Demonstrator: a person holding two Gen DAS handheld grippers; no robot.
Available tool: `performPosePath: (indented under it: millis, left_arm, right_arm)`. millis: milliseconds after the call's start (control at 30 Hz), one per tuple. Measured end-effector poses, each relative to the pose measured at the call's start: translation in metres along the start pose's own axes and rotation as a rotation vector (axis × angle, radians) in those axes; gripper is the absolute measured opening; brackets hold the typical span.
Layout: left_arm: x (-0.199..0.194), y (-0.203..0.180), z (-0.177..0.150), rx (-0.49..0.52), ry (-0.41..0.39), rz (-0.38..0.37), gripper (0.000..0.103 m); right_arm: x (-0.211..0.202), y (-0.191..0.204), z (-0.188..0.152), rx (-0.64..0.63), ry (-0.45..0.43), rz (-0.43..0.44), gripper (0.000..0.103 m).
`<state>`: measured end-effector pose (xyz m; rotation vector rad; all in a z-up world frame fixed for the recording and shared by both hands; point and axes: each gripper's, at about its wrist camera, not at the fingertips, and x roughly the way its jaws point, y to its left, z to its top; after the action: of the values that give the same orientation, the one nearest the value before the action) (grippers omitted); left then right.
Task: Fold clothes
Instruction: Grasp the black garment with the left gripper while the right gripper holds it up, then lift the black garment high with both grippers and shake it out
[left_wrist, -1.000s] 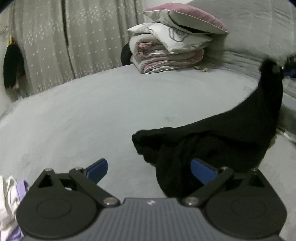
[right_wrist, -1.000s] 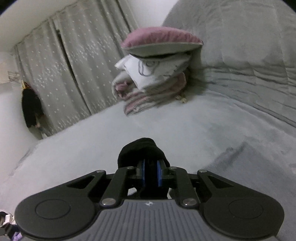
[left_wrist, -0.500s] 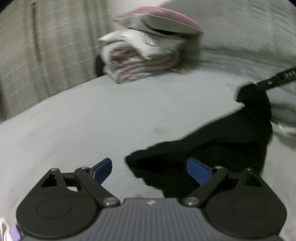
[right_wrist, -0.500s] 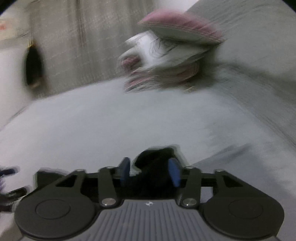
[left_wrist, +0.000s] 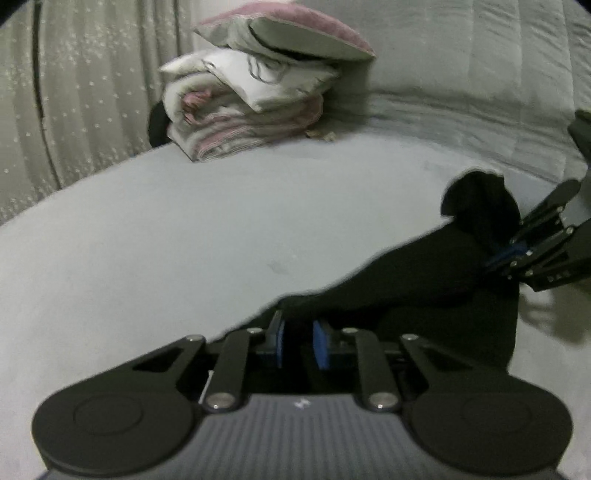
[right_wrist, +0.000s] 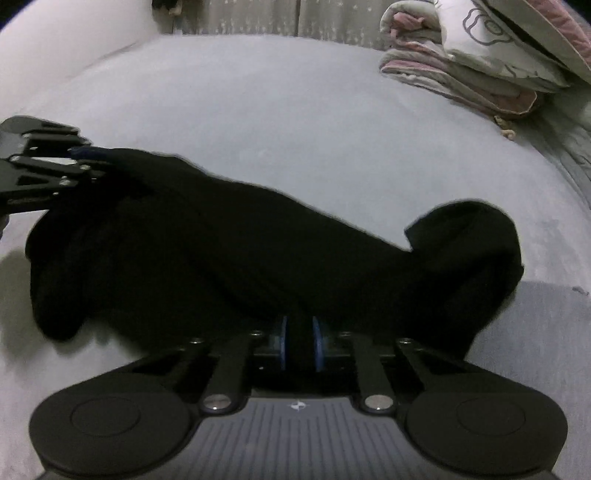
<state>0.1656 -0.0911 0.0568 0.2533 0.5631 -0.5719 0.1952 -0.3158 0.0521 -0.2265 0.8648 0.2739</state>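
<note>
A black garment (left_wrist: 424, 273) lies in a long crumpled band on the grey bed (left_wrist: 184, 240). In the left wrist view my left gripper (left_wrist: 300, 343) is closing its blue pads on the garment's near end, with black cloth pinched between them. My right gripper (left_wrist: 506, 254) bites the far right end, just below a raised fold. Seen from the right wrist, the right gripper (right_wrist: 300, 339) is closing on the garment (right_wrist: 221, 240) with cloth between its pads. There the left gripper (right_wrist: 85, 155) holds the cloth's far left end.
A stack of folded pink and white bedding with a pillow on top (left_wrist: 258, 103) sits at the back of the bed. Behind it hang dotted grey curtains (left_wrist: 92, 92), and a quilted grey headboard (left_wrist: 461, 55) rises at the right.
The left gripper went from wide open to closed on the garment's near end. The right gripper opened briefly, dropped lower and rolled, then closed again. The garment now lies stretched between them.
</note>
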Motion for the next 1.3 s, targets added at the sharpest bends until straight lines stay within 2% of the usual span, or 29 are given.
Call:
performPosePath:
  millis: [67,167,267,433,533,600,667,700,733,800,833,1033,1100,1200,1300]
  left_arm:
    - [-0.015,0.004,0.006,-0.021,-0.033,0.012,0.014]
    - [-0.042,0.008,0.014,-0.047,-0.086,0.041,0.014]
    - [-0.071,0.011,0.023,-0.077,-0.136,0.068,0.013]
    - [-0.12,0.009,0.031,-0.11,-0.215,0.083,0.011]
    - [-0.141,0.007,0.03,-0.131,-0.24,0.075,0.011]
    - [-0.145,0.002,0.025,-0.119,-0.217,0.055,0.012]
    - [-0.146,-0.004,0.014,-0.117,-0.169,0.027,0.017]
    - [-0.146,-0.006,0.008,-0.123,-0.14,0.014,0.027]
    - [-0.145,-0.008,0.004,-0.124,-0.121,0.006,0.045]
    - [-0.144,-0.012,-0.005,-0.113,-0.101,-0.003,0.063]
    - [-0.143,-0.013,-0.008,-0.101,-0.101,-0.001,0.069]
    - [-0.13,-0.019,-0.016,-0.043,-0.096,0.034,0.074]
    - [-0.122,-0.029,-0.014,0.009,-0.102,0.045,0.076]
    - [-0.108,-0.05,-0.016,0.108,-0.103,0.022,0.08]
    - [-0.096,-0.075,-0.02,0.218,-0.103,0.012,0.089]
  right_arm:
    - [-0.013,0.002,0.004,0.011,-0.075,-0.025,0.009]
    - [-0.047,0.003,0.008,0.034,-0.264,-0.041,0.009]
    - [-0.075,-0.003,0.009,0.112,-0.428,-0.041,0.009]
    - [-0.103,0.004,0.013,0.149,-0.586,-0.106,0.009]
    - [-0.13,0.017,0.014,0.147,-0.696,-0.069,0.009]
    - [-0.144,0.03,0.011,0.129,-0.746,-0.052,0.009]
    - [-0.155,0.043,0.01,0.111,-0.794,-0.037,0.009]
    - [-0.158,0.047,0.009,0.106,-0.806,-0.033,0.009]
    - [-0.159,0.049,0.009,0.104,-0.808,-0.031,0.009]
    - [-0.159,0.053,0.008,0.101,-0.806,-0.03,0.009]
    - [-0.157,0.054,0.008,0.101,-0.797,-0.031,0.009]
    - [-0.155,0.054,0.01,0.078,-0.801,-0.003,0.009]
    - [-0.157,0.055,0.012,0.08,-0.813,-0.008,0.009]
    - [-0.16,0.056,0.013,0.088,-0.829,-0.018,0.009]
    - [-0.166,0.052,0.012,0.122,-0.852,-0.028,0.009]
